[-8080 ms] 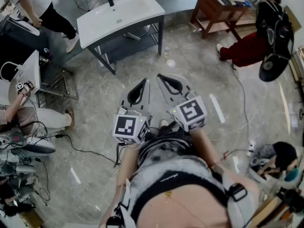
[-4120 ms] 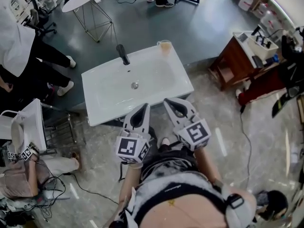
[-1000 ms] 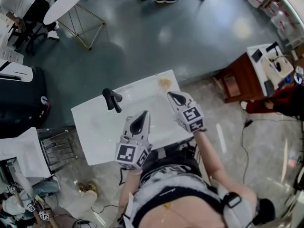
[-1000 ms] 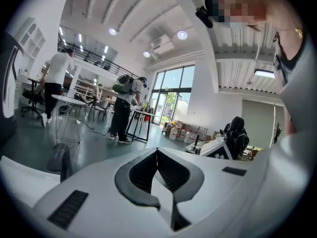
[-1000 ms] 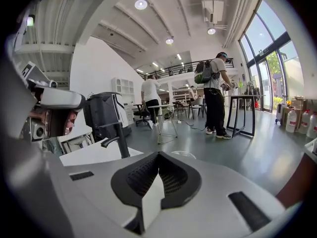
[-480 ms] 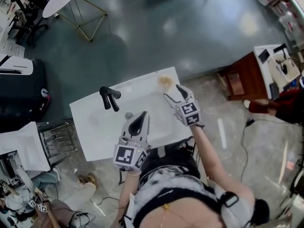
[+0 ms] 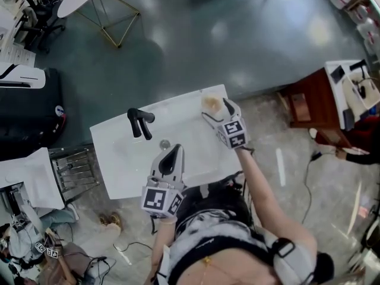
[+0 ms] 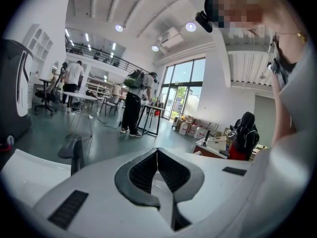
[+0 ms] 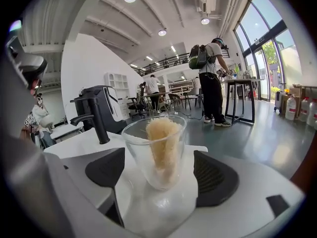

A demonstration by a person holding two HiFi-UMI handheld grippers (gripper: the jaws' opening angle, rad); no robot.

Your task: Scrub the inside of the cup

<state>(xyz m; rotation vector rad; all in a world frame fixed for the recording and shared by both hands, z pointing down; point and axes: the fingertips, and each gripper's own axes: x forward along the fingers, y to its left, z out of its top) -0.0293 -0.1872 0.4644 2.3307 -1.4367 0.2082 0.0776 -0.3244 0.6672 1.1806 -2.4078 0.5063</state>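
Overhead, one clear glass cup [image 7: 209, 103] stands at the far right corner of one white rectangular washbasin [image 7: 119, 159] with one black tap [image 7: 139, 123]. From the left gripper view, the left claw [image 8: 157, 152] is clenched and empty. From the right gripper view, the right claw [image 9: 158, 171] has just been opening, its jaws flanking the upright cup untouched; one tan fibrous scrubber [image 9: 162, 140] fills it.

White washbasin top [image 7: 119, 171] standing on grey floor [image 7: 237, 46], carrying black faucet [image 7: 138, 123] far left, glass cup [image 7: 209, 104] sitting far-right corner, possibly drain [image 7: 164, 143] mid-basin.
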